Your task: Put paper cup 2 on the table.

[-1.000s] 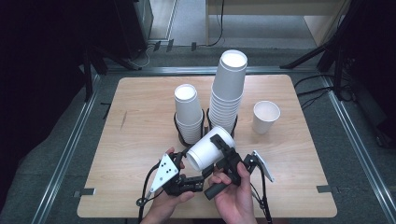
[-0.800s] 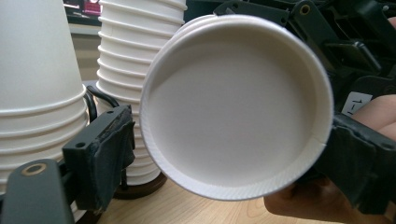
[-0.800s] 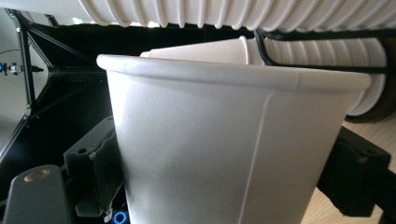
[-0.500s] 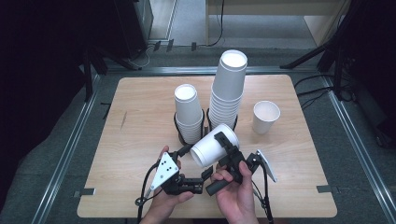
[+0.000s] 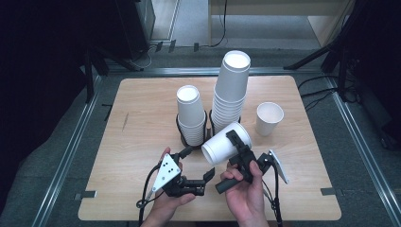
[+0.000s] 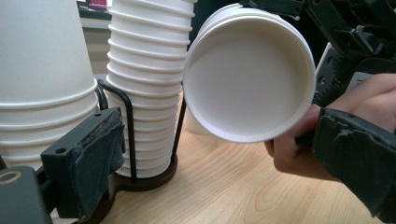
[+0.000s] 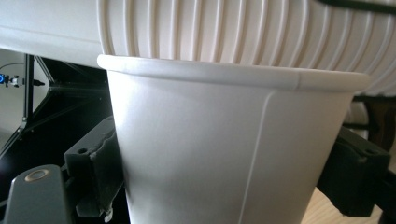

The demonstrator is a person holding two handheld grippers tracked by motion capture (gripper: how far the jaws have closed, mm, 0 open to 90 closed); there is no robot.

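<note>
Figure: a paper cup passing from two grippers to one above a wooden table [image 5: 132, 113], read from left to right in the high view.

At about seven o'clock, the left gripper [image 5: 206, 177] is resting low over the table with its jaws spread and nothing between them; they have just been opening, and the cup's open mouth is now hanging clear in front of them in the left gripper view. The spread is probably a release, leaving the cup to the other hand.

At the centre, two stacks of inverted cups are standing in a black wire holder [image 5: 182, 137]: the short stack [image 5: 190, 113] at eleven o'clock from the grippers, the tall stack [image 5: 231, 90] at twelve.

At about five o'clock, the right gripper [image 5: 239, 142] is pinching the single cup [image 5: 226, 143] by its side wall (a pad on each flank, as the right gripper view shows). The cup is lying tilted in the air, mouth facing the left gripper, base toward the tall stack, just in front of the holder; this attitude probably suits turning it over onto a stack.

At two o'clock, a lone upright cup [image 5: 269, 118] is standing apart from the stacks, mouth up.
</note>
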